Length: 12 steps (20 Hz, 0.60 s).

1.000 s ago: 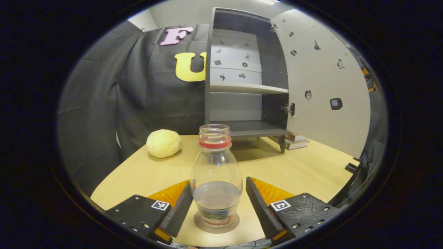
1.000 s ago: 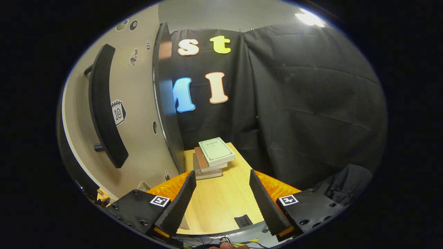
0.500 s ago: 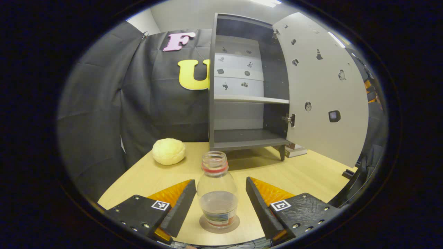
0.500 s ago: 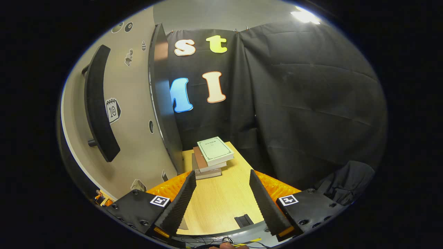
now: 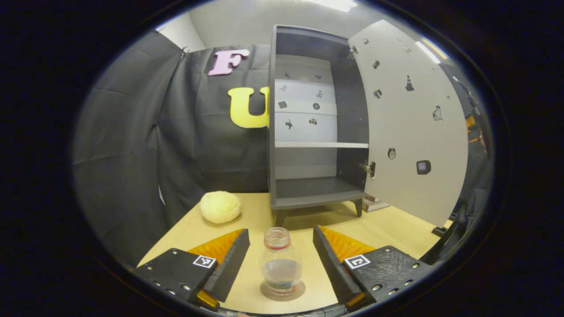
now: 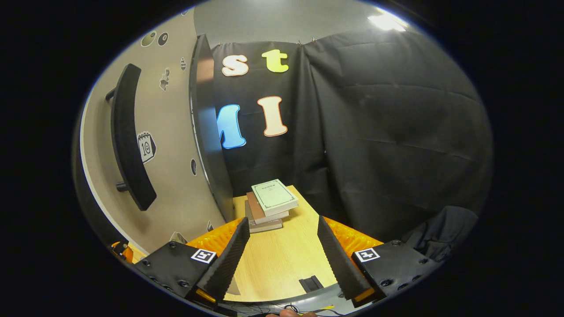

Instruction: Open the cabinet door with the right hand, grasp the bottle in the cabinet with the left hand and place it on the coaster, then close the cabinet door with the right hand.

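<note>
From my left claw I see the bottle standing upright on the round coaster, on the pale wooden worktop; my two fingers stand wide apart on either side of it, with clear gaps, so this claw is released and holds nothing; the bottle is clear, has a red ring below its uncapped mouth, carries a little liquid in its lower part and a label band near its base. Beyond it the dark grey cabinet sits on short legs at the back of the worktop; its light door is swung out to the right, dotted with small stickers; I see one pale shelf across the middle of the cabinet and a bare dark floor below it; a pale yellow lumpy ball lies left of the cabinet, near the black cloth wall.

From my right claw the fingers are likewise spread and released, with nothing between them but worktop; the outer face of the door rises just to my left, with its long dark handle well apart from my fingers; a stack of books lies ahead by the door's far edge; a small dark clip sits at the near rim of the worktop.
</note>
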Motion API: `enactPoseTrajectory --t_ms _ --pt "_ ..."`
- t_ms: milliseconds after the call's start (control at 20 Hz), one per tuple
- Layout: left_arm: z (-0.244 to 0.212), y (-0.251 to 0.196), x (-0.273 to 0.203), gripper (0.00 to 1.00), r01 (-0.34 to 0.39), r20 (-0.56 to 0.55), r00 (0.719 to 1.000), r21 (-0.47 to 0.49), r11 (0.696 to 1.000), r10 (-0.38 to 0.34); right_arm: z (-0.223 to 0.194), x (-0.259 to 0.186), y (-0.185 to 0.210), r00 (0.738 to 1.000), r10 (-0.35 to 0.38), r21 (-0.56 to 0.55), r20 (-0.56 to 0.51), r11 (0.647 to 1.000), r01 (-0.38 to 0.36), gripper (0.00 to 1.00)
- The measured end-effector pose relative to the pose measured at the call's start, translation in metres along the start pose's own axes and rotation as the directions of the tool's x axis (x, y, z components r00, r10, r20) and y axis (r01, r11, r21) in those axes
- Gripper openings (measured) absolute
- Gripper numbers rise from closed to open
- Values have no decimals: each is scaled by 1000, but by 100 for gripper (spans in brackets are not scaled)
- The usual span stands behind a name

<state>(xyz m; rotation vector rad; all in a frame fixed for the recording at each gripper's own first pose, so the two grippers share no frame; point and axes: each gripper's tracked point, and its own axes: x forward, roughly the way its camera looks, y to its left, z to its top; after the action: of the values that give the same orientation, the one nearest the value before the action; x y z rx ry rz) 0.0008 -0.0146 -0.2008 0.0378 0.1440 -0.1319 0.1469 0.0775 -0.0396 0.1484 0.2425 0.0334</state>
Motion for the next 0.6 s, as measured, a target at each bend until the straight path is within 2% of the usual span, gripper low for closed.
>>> enactPoseTrajectory --t_ms 100,150,250,400,600 --pt "23 1 -4 90 -2 26 1000 -10 1000 2 6 -2 1 1000 5 18 14 1000 -5 93" --pt "37 2 -8 87 -2 42 999 -17 1000 3 9 -3 0 1000 8 24 21 1000 -8 93" --pt "65 4 -10 92 -8 71 997 -19 1000 9 18 -6 -1 999 11 30 46 999 -12 93" --pt "97 11 -14 89 -34 60 998 -8 999 34 32 -7 -1 997 18 39 77 999 -21 93" --pt "147 13 -20 87 -47 78 996 -24 999 48 61 -9 10 989 63 60 137 996 -71 93"
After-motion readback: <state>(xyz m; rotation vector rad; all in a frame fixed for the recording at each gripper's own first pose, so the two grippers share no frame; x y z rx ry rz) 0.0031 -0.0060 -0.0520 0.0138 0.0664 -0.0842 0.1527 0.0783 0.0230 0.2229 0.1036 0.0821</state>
